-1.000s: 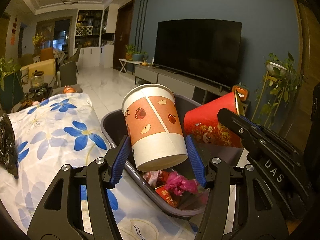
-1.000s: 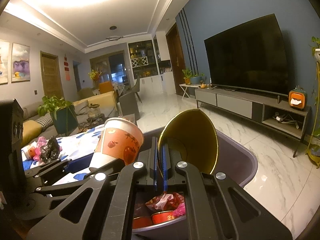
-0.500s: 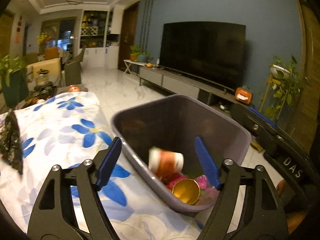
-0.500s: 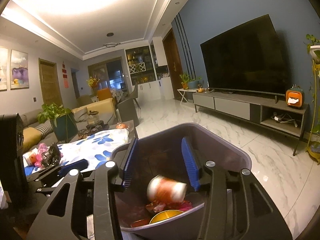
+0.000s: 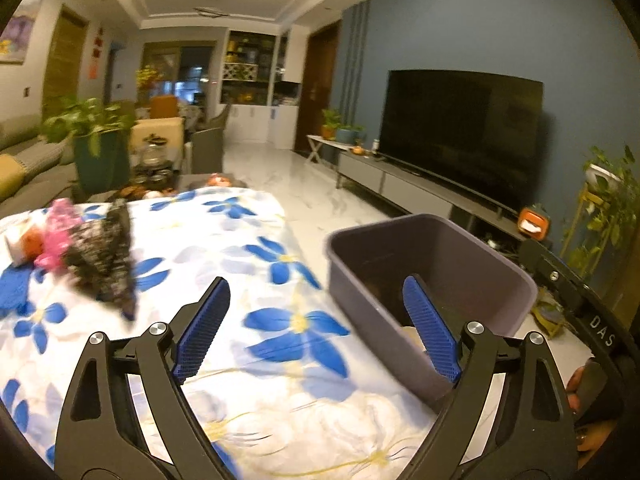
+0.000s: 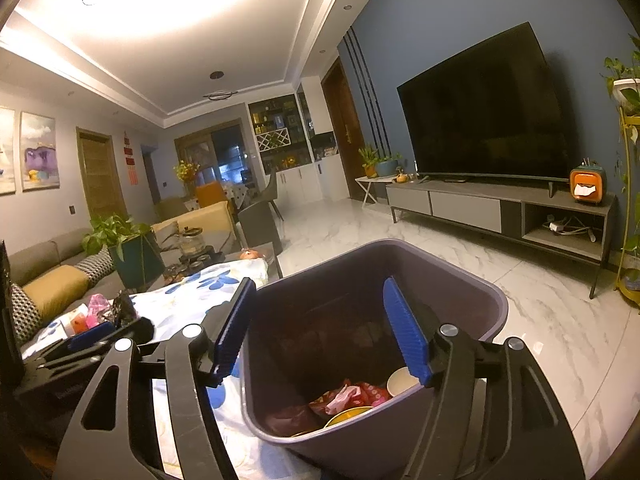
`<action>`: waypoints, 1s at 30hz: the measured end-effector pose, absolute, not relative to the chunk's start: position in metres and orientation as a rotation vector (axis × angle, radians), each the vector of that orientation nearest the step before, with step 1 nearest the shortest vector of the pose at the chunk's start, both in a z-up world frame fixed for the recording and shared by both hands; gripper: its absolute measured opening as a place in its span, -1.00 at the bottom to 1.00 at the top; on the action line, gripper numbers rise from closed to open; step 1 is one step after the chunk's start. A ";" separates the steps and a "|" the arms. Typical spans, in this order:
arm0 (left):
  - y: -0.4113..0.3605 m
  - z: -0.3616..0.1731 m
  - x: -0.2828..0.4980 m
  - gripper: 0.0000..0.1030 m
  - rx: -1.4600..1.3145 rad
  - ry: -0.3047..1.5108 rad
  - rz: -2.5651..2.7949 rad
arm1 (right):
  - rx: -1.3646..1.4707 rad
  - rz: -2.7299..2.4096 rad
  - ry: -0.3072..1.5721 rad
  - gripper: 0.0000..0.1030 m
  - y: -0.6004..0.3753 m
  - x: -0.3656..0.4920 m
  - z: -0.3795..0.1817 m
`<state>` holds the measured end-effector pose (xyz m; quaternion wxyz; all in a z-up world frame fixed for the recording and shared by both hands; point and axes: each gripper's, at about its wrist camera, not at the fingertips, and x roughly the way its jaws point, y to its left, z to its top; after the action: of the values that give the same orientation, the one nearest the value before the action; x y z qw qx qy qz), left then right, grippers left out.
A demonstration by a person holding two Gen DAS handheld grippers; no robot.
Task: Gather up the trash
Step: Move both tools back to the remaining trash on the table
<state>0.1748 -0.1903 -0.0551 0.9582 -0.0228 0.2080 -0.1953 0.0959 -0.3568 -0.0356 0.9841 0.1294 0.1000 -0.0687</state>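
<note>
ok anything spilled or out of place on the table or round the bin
No spill shows. The grey bin stands upright with cups and wrappers inside. Out of place: a dark crumpled wrapper and pink scrap lying on the floral tablecloth, uncollected.

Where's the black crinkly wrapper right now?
In the left wrist view, the black wrapper lies on the floral tablecloth at left, beside a pink wrapper, far from the bin.

Table under a blue-flowered white cloth, black crumpled wrapper, pink scrap beside it

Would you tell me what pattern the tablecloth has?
Blue flowers on white, on the tablecloth; clearest in the left wrist view.
</note>
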 end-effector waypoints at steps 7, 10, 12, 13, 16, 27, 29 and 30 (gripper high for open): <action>-0.143 -0.047 0.167 0.69 -0.082 0.407 -0.280 | 0.256 -0.119 0.194 0.39 -0.339 0.091 -0.031; -0.121 -0.045 0.164 0.69 -0.095 0.405 -0.233 | 0.247 -0.103 0.190 0.41 -0.330 0.092 -0.028; -0.107 -0.044 0.163 0.69 -0.099 0.404 -0.200 | 0.240 -0.088 0.186 0.43 -0.321 0.093 -0.027; -0.098 -0.044 0.162 0.69 -0.102 0.402 -0.181 | 0.235 -0.077 0.186 0.45 -0.315 0.095 -0.027; -0.074 -0.044 0.158 0.69 -0.104 0.397 -0.134 | 0.222 -0.050 0.184 0.46 -0.297 0.099 -0.026; 0.017 -0.048 0.147 0.69 -0.135 0.389 0.050 | 0.198 0.072 0.199 0.46 -0.225 0.122 -0.027; 0.033 -0.049 0.147 0.69 -0.136 0.390 0.085 | 0.183 0.096 0.202 0.46 -0.209 0.129 -0.027; 0.043 -0.051 0.147 0.69 -0.137 0.391 0.105 | 0.173 0.108 0.201 0.46 -0.200 0.134 -0.028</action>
<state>0.1473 0.0425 -0.0507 0.9772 -0.0682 0.1942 0.0520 0.1336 -0.2003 -0.0278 0.9898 0.0861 0.1003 0.0540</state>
